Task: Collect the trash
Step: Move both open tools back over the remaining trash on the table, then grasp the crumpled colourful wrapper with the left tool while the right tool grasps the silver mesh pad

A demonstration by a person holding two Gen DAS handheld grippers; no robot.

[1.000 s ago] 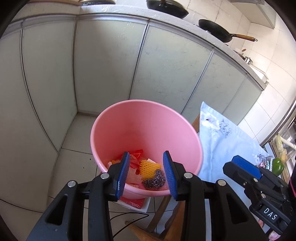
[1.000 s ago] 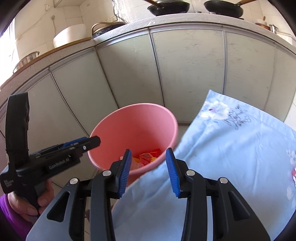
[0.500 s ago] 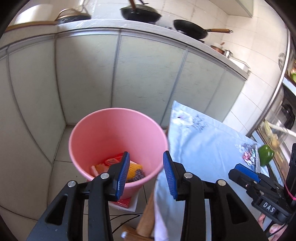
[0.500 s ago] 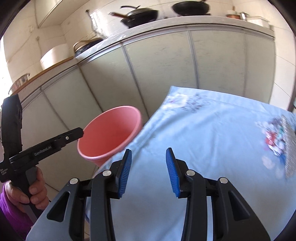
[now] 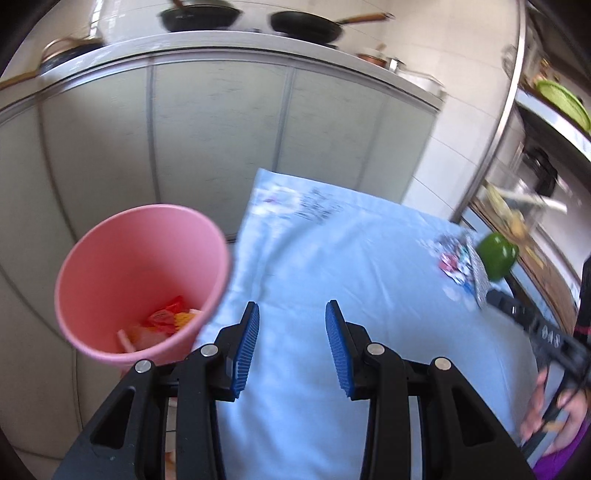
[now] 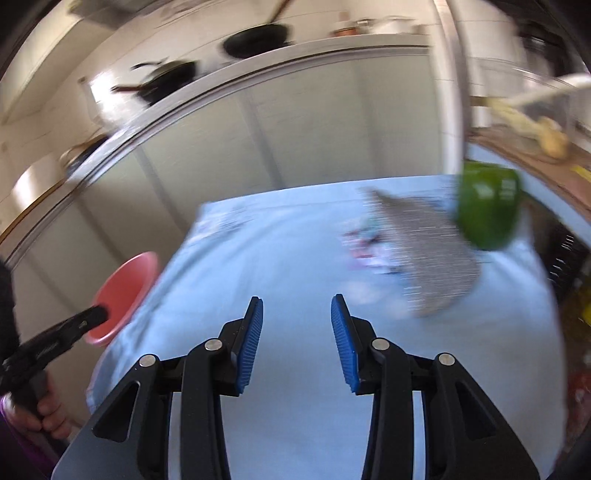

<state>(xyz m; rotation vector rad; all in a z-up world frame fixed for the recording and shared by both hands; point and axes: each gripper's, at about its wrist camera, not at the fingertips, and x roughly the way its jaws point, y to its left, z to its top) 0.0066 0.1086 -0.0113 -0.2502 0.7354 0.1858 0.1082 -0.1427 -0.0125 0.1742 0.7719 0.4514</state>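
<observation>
A pink bin with red and orange wrappers inside stands left of the table; it also shows in the right wrist view. A silvery grey wrapper lies on the light blue tablecloth at the far right, next to a green pepper. In the left wrist view the wrapper and the pepper sit at the right. My left gripper is open and empty over the cloth's left part. My right gripper is open and empty, short of the wrapper.
Pale cabinet fronts run behind the table, with black pans on the counter above. A shelf unit with a green dish stands at the right. A colourful printed patch marks the cloth near the wrapper.
Both grippers have swung right, away from the bin and over the tablecloth. The wrapper and pepper have come into the right wrist view. Both stay open and empty.
</observation>
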